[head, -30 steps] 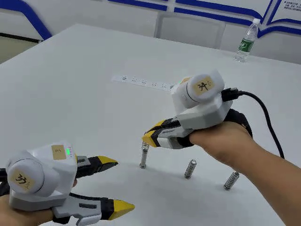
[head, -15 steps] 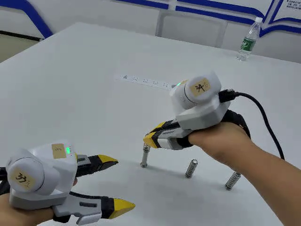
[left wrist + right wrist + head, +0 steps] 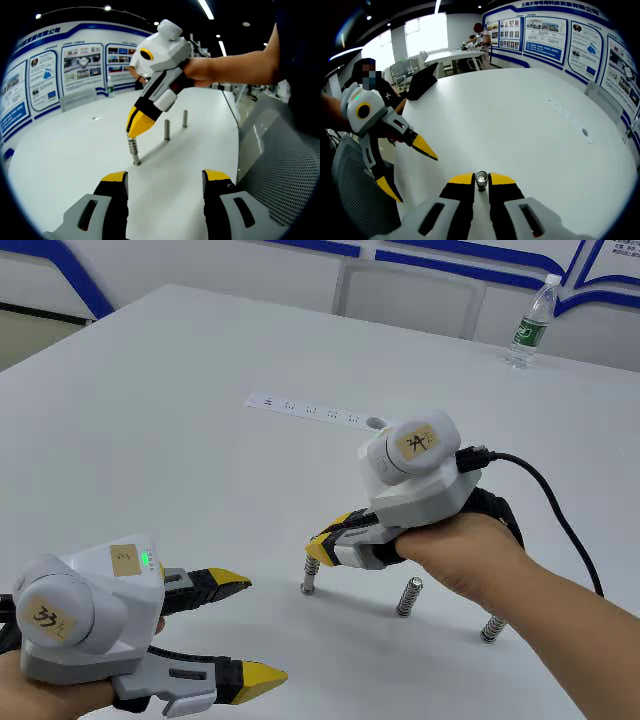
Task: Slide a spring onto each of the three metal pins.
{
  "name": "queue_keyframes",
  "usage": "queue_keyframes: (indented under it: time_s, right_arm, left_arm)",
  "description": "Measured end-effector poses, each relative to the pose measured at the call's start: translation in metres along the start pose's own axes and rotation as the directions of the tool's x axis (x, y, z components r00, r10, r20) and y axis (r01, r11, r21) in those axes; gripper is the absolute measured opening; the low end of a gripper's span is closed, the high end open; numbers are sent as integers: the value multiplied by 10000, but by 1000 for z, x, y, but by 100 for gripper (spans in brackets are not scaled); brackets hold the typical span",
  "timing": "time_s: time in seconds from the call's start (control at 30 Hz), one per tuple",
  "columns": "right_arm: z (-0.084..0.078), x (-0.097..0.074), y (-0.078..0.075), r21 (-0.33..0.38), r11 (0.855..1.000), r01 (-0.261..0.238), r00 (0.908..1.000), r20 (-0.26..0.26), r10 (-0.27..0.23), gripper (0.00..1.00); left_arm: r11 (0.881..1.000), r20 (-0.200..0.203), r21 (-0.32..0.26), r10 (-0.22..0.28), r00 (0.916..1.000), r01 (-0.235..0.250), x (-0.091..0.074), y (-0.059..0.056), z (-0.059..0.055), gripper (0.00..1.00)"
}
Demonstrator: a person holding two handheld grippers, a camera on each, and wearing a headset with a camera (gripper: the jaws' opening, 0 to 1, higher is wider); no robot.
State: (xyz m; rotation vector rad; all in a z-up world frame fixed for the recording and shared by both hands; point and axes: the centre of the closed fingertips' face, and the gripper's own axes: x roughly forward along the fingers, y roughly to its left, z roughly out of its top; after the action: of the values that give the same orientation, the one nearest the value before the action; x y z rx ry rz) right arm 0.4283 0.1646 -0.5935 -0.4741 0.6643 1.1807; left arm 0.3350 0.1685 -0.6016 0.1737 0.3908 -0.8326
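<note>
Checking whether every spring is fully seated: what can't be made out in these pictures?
Head view: the person's forearm covers the top of the rightmost pin.
Head view: the right gripper hides the top of the spring on the left pin.
Right gripper view: the jaws, shut on the spring, hide the left pin beneath.
Left gripper view: the middle pin and rightmost pin are too small to judge seating.

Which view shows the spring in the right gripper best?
Left gripper view: the spring stands side-on, coils clear, under the right gripper. Head view catches it small; right gripper view sees its top end.
</note>
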Motion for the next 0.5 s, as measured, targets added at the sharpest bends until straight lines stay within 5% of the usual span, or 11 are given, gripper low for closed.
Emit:
queue_keyframes:
  time_s: [0.5]
  right_arm:
    - [-16,16,2,11,10000,-28,9988,-493,29,12]
  left_arm:
    - [10000,-24,-41,40,10000,-40,-1,0,-1,61]
